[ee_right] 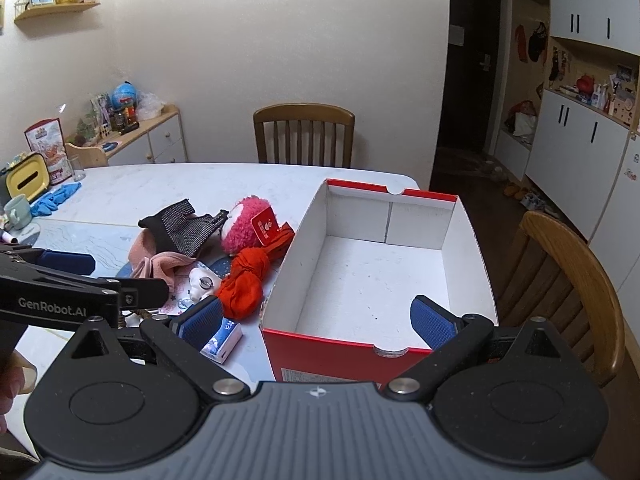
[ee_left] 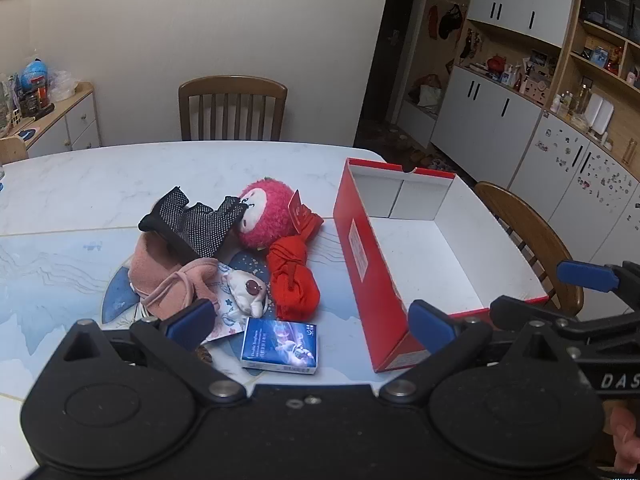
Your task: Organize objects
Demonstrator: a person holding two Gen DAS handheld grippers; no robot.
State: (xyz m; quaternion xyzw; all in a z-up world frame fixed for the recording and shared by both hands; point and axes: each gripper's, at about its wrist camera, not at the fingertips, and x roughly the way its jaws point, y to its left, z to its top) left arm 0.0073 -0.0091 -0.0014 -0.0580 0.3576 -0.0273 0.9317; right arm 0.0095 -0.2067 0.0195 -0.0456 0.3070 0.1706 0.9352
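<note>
Red shoebox [ee_right: 340,354] sits open, nothing inside. Your left gripper [ee_left: 310,322] and right gripper [ee_right: 316,316] gape wide, holding nothing. Heap beside the box: pink plush [ee_left: 262,216], red cloth bundle [ee_left: 294,280], blue pack [ee_left: 280,344].

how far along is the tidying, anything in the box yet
Nothing looks done: the red box is empty. Nothing is in hand either; the left gripper and right gripper both have open jaws holding nothing. Left to move from the table: pink plush, black glove, pink cloth, red bundle, white toy, blue pack.
</note>
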